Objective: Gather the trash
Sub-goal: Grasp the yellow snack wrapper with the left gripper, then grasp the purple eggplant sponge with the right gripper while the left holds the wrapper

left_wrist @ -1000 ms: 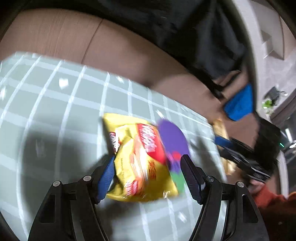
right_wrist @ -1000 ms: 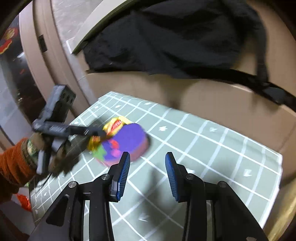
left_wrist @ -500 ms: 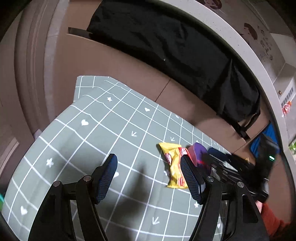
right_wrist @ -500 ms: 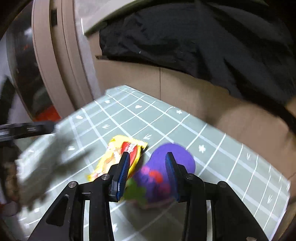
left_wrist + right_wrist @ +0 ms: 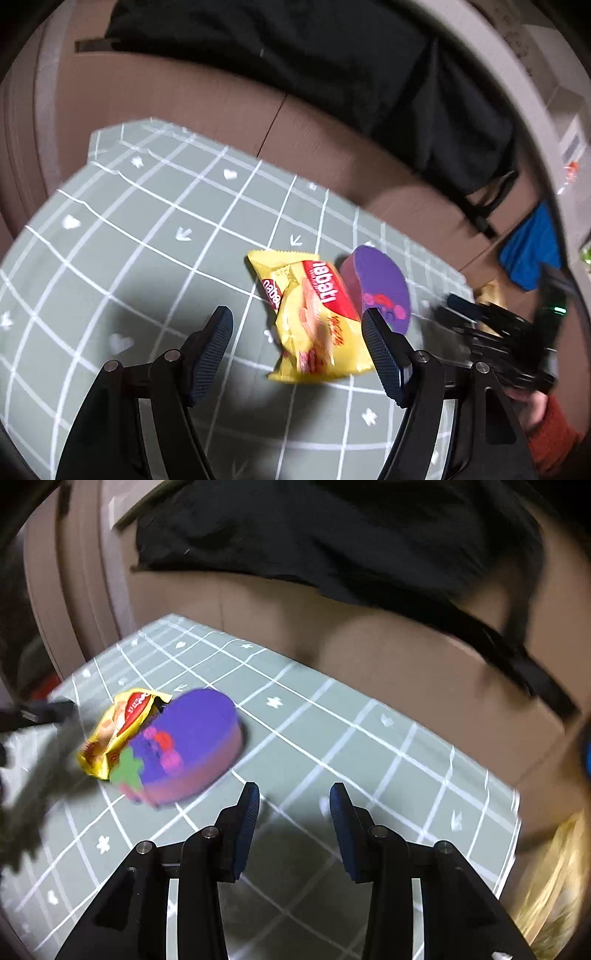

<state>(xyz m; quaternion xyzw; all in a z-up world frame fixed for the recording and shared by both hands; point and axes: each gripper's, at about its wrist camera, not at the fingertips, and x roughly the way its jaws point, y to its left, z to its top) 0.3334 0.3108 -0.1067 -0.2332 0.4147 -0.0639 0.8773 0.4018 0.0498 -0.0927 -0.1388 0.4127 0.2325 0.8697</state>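
Observation:
A yellow and red snack wrapper [image 5: 314, 314] lies on the green grid mat [image 5: 129, 258], touching a purple round tub [image 5: 380, 288] on its right. My left gripper [image 5: 297, 343] is open, its fingers wide on either side of the wrapper's near end. In the right wrist view the wrapper [image 5: 122, 727] lies behind the purple tub [image 5: 184, 746] at the left. My right gripper [image 5: 293, 816] is open and empty, to the right of the tub and nearer than it. It also shows in the left wrist view [image 5: 491, 332] at the right, blurred.
A brown sofa back [image 5: 184, 99] with a black garment [image 5: 314, 66] draped over it runs behind the mat. A blue object [image 5: 532, 247] sits at the far right. A blurred yellow-gold object [image 5: 554, 878] lies off the mat's right edge.
My left gripper has moved in close to the wrapper, which now lies between its open fingers. My right gripper has shifted right, so the tub sits left of its fingers.

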